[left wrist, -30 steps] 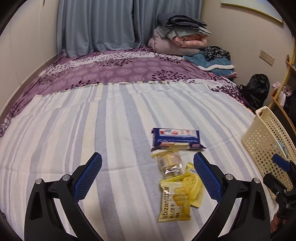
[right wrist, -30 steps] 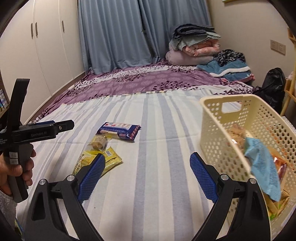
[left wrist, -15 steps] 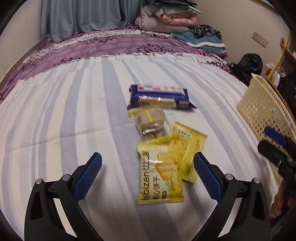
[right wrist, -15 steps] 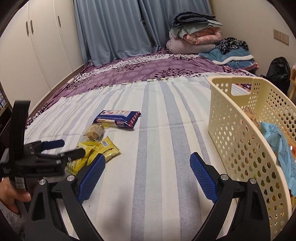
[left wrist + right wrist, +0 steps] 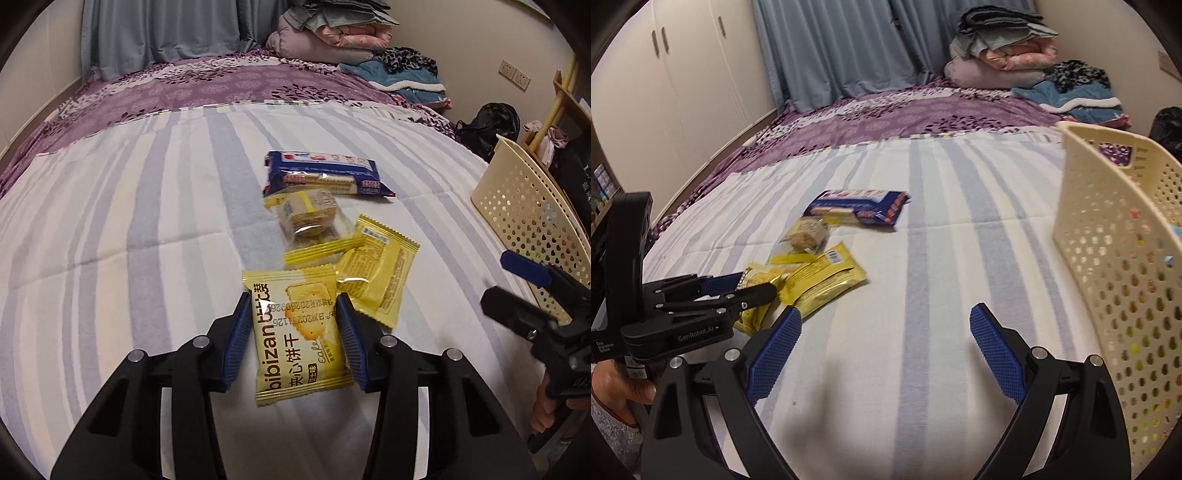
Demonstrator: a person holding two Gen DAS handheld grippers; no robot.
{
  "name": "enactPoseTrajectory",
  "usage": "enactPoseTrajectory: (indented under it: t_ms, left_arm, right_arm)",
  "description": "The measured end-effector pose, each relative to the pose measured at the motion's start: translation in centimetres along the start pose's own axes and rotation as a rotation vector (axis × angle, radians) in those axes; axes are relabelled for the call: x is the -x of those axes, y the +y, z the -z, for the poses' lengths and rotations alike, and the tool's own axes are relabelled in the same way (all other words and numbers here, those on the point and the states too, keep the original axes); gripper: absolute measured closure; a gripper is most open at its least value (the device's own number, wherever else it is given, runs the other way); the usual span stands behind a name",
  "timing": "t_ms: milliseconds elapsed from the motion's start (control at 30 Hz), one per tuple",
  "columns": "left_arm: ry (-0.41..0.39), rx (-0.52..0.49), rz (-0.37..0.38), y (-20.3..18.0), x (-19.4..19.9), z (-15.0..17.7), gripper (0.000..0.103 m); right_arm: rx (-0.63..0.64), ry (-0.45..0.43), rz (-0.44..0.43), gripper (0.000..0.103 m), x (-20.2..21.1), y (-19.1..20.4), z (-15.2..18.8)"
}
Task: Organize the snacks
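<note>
While the right tongs (image 5: pixel 884 352) stand spread, the left tongs (image 5: pixel 293 325) are closing, pinching a crinkly yellow packet (image 5: pixel 299 336).

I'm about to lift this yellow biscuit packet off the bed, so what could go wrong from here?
1. The left gripper is closing on the yellow biscuit packet across its flat width; it may buckle and slip out.
2. A second yellow packet lies against its far corner and could be dragged along.
3. The right gripper, open and empty, hovers between the packets and the basket; it may block the carry.

Right tool (image 5: pixel 884 345) gapes over striped bedsheet (image 5: pixel 923 295), beside cream basket (image 5: pixel 1108 258).
</note>
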State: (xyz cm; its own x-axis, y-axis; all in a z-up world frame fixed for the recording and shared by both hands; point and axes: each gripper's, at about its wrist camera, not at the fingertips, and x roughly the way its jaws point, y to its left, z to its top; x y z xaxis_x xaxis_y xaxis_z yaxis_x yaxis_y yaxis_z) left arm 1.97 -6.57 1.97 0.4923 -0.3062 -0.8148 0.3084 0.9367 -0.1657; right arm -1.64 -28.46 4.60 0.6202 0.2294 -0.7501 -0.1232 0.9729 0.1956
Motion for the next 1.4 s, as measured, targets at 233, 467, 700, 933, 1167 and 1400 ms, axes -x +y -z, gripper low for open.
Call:
enactPoseTrajectory:
  t_ms: [233,467,700,933,1167,1400]
  left_arm:
    - [-0.03,0.044,-0.019,2.7,2.0,0.6,0.056]
    - [-0.031,0.071,-0.012,3.9,2.4,1.4,0.056]
    - [-0.016,0.1,-0.012,4.9,2.2,2.3,0.054]
    - [-0.009,0.112,-0.016,5.4,2.3,3.0,0.044]
    - [-0.006,0.104,-0.022,5.2,2.4,3.1,0.043]
    - [-0.009,0.092,-0.026,4.5,2.4,3.2,0.039]
  right_arm:
    - [0.027,0.061,-0.06,0.011,-2.6,2.5,-0.5]
    - [0.115,0.093,0.012,0.011,-6.1,5.4,-2.2]
    - [0.155,0.144,0.078,0.011,-8.3,6.4,-3.3]
    - [0.237,0.172,0.108,0.012,-8.9,7.2,-3.4]
    - [0.209,0.18,0.131,0.012,-6.0,3.5,-2.1]
    - [0.131,0.152,0.158,0.012,-4.3,0.7,-2.2]
